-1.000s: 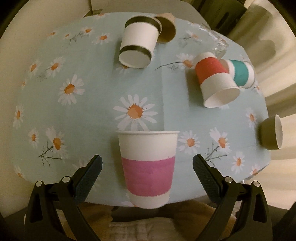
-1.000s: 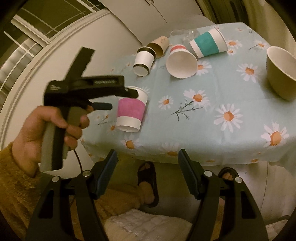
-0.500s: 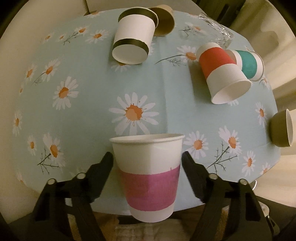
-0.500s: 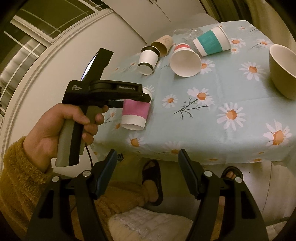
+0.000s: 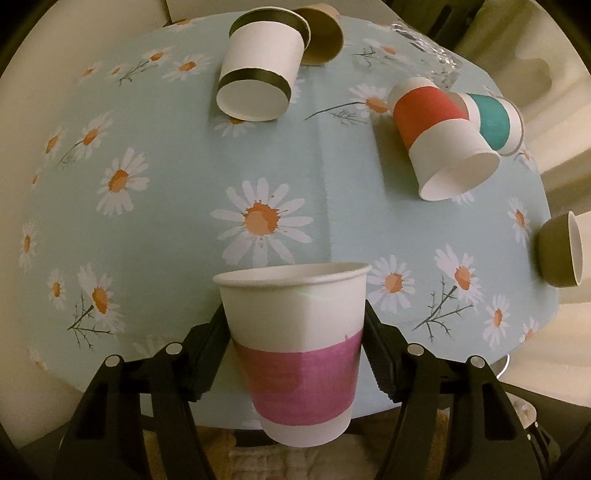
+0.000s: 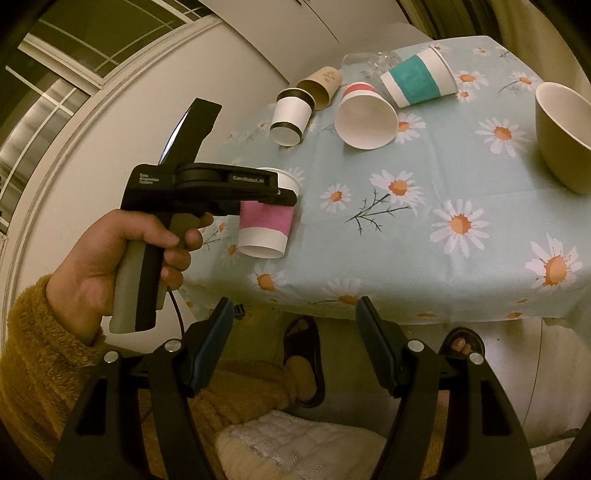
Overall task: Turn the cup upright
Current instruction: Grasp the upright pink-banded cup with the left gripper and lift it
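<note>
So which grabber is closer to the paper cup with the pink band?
Left. The left gripper has the pink-banded paper cup between its fingers; the right gripper hangs open below the table edge.

Pale blue tablecloth [image 5: 177, 229] printed with white daisies, orange at their centres, on thin dark stems. Near the front edge, white paper cup with magenta band [image 5: 299, 354]. Toward the back edge, white paper cup with black bands [image 5: 258, 70] at rim and base — plain tan kraft paper cup [image 5: 325, 33] just beside. By the right edge: white paper cup with red band [image 5: 439, 133], white paper cup with teal band [image 5: 495, 120], olive-green bowl [image 5: 557, 251] — cream inside.
</note>
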Demonstrator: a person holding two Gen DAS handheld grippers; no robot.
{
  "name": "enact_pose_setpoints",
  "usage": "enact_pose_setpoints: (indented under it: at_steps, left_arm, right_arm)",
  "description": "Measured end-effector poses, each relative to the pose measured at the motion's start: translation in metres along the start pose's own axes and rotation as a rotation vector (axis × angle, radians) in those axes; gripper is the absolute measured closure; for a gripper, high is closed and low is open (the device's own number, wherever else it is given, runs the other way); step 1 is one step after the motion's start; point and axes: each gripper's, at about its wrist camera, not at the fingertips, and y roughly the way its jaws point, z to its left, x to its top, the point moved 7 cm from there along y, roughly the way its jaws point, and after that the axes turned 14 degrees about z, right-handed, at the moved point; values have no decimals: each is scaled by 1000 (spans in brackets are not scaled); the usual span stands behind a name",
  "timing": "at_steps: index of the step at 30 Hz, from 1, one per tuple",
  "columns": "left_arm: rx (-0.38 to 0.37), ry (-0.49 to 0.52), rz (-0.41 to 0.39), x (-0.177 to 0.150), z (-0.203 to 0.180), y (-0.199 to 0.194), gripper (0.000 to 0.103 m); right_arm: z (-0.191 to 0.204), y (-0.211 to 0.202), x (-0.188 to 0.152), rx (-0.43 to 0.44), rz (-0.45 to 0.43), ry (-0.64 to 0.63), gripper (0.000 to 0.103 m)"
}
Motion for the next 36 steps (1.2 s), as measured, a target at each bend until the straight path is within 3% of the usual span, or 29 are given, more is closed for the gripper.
enact_pose_setpoints:
  at_steps: [4,16,20,30,36]
  left_arm:
    - [-9,12,-3,1,-2,-3,38]
    - [-75,33,-142,-13,-7,-39,38]
    - [-41,40,-201,-19,-6,-47,38]
    - [41,67,-529,-45,-8,-91,38]
    - [39,36,-695,-64,-9,-102,38]
  right_arm:
    - [-1,1,0,-4,2,2,35]
    - [-4,1,-1,-3,4,11,35]
    - [-6,1,-2,-6,2,20,35]
    - [-9,6,-2,-16,16,30,35]
    - [-14,8,-3,-26,22,47,35]
